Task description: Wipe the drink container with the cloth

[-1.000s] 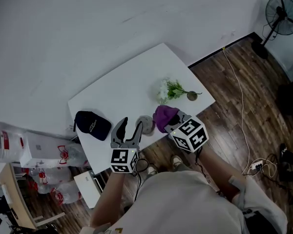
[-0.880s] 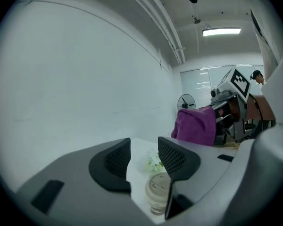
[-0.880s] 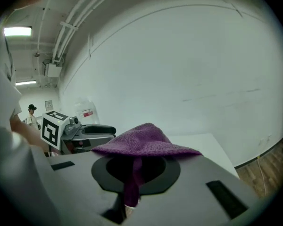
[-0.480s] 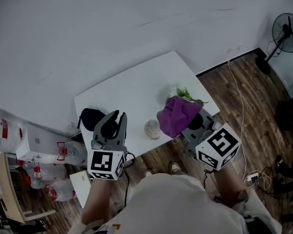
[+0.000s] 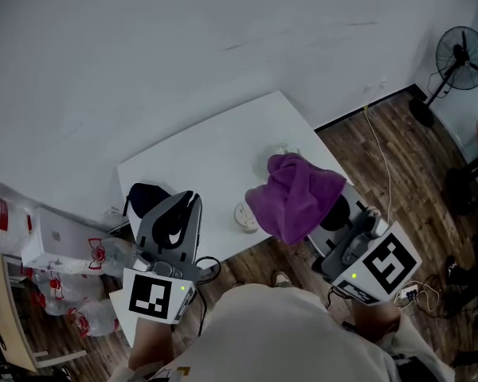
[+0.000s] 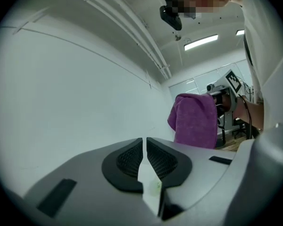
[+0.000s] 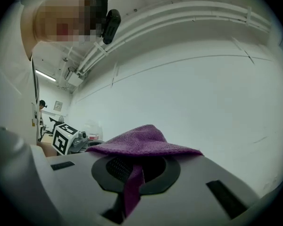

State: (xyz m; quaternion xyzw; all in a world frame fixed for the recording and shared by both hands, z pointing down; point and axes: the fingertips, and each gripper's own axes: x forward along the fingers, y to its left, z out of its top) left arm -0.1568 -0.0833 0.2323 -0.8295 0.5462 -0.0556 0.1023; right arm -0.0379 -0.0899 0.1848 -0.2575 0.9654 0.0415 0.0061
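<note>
The drink container (image 5: 244, 216), small and round from above, stands near the front edge of the white table (image 5: 215, 150). My right gripper (image 5: 334, 213) is raised off the table's right front corner and is shut on a purple cloth (image 5: 295, 197). The cloth hangs over its jaws and hides their tips. In the right gripper view the cloth (image 7: 141, 142) drapes over the pads and is pinched between them. My left gripper (image 5: 190, 199) is lifted at the left, apart from the container, jaws shut with nothing between them (image 6: 145, 142). The cloth (image 6: 195, 119) also shows in the left gripper view.
A black cap (image 5: 147, 199) lies at the table's left front. White flowers (image 5: 280, 148) peek out behind the cloth. Bags and boxes (image 5: 56, 245) crowd the floor at the left. A fan (image 5: 460, 54) and a white cable (image 5: 386, 157) are on the wood floor at the right.
Both grippers have risen toward the camera. The right one has lifted the purple cloth off the table. The left jaws, open a second ago, have closed empty.
</note>
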